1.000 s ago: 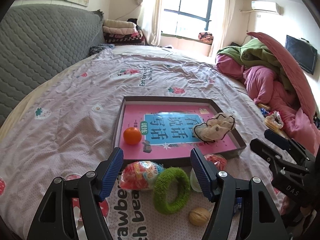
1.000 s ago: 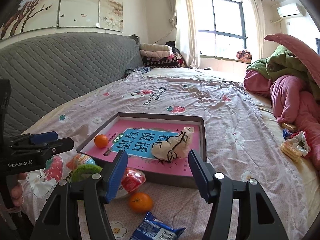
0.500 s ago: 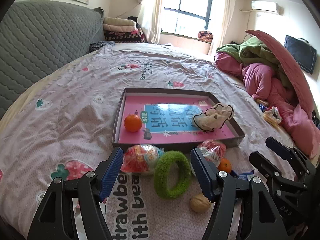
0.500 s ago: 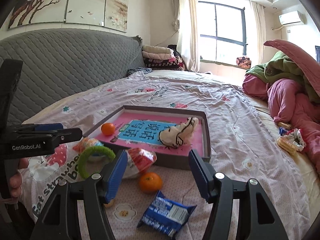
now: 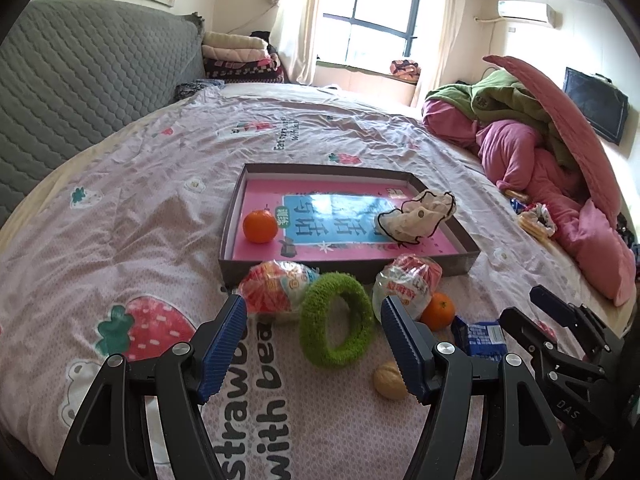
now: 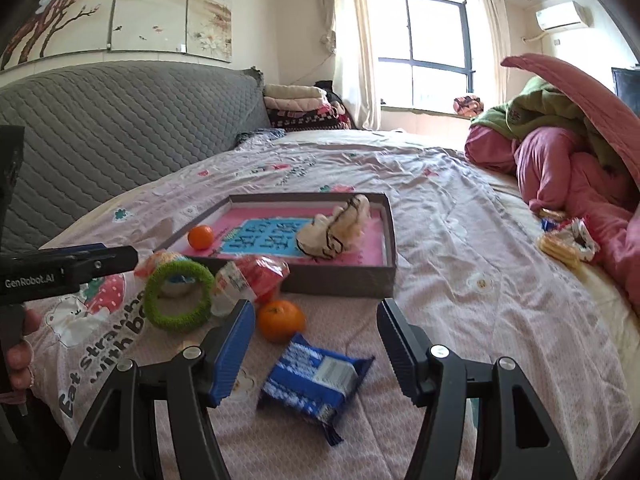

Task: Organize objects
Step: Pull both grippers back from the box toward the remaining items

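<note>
A wide bed [image 5: 120,208] under a pink strawberry-print sheet carries everything. Near its middle lies a shallow grey box tray [image 5: 466,258] with a pink-and-blue printed bottom; inside it a mandarin [image 5: 260,226] sits at the near left, and a cream cloth item with black trim [image 5: 416,218] lies at the right. In front of the tray's near wall lie two red-and-white snack bags [image 5: 276,290] [image 5: 408,282], with a fuzzy green ring [image 5: 336,320] leaning between them. A blue snack packet [image 6: 316,376] lies nearest the bed's edge, a second mandarin [image 6: 280,320] just beyond it, and a walnut [image 5: 390,380] lies near the green ring. The left tool [image 5: 310,344] hovers with its blue-padded fingers apart and nothing between them, the green ring showing in the gap ahead. The right tool [image 6: 316,348] also stands apart and empty, above the blue packet and the loose mandarin.
</note>
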`<action>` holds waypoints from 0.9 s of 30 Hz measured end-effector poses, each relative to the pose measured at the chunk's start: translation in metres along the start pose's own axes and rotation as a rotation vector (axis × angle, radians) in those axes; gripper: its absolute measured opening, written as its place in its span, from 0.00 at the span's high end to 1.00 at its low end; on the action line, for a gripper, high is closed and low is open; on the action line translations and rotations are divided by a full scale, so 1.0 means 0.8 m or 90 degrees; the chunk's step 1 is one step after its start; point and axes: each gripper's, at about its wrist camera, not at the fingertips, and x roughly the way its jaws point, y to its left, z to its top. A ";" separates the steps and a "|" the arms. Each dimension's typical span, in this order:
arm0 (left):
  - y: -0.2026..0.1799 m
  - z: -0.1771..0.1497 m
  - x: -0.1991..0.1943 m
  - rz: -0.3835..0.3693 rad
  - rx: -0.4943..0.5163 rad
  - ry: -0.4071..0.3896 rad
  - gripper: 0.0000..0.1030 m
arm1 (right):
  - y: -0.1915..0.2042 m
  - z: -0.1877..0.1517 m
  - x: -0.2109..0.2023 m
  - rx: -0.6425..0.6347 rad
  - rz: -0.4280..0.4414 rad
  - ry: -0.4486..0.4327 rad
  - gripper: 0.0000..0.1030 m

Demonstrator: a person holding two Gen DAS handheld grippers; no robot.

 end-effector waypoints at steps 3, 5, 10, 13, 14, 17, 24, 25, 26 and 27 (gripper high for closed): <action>-0.002 -0.006 -0.003 -0.001 0.000 0.001 0.31 | -0.002 -0.004 -0.002 0.003 -0.003 0.004 0.39; -0.005 -0.010 -0.004 -0.005 0.001 0.003 0.31 | 0.000 -0.006 -0.004 -0.001 -0.005 0.004 0.39; -0.016 -0.018 -0.006 -0.011 0.016 0.008 0.31 | 0.004 -0.012 -0.007 -0.006 -0.005 0.007 0.39; -0.020 -0.022 -0.006 -0.011 0.023 0.011 0.31 | 0.005 -0.016 -0.008 -0.007 -0.004 0.011 0.39; -0.021 -0.023 -0.006 -0.012 0.025 0.012 0.31 | 0.005 -0.017 -0.008 -0.007 -0.004 0.013 0.39; -0.022 -0.026 -0.007 -0.012 0.030 0.012 0.31 | 0.005 -0.019 -0.008 -0.008 -0.005 0.017 0.39; -0.015 -0.031 -0.008 -0.013 0.021 0.024 0.31 | 0.007 -0.026 -0.006 -0.011 -0.010 0.030 0.39; -0.013 -0.032 -0.007 -0.015 0.019 0.025 0.31 | 0.008 -0.027 -0.006 -0.011 -0.011 0.031 0.39; -0.011 -0.033 -0.008 -0.013 0.016 0.026 0.31 | 0.008 -0.027 -0.007 -0.010 -0.011 0.031 0.39; -0.009 -0.034 -0.007 -0.012 0.015 0.026 0.31 | 0.008 -0.028 -0.008 -0.009 -0.011 0.031 0.39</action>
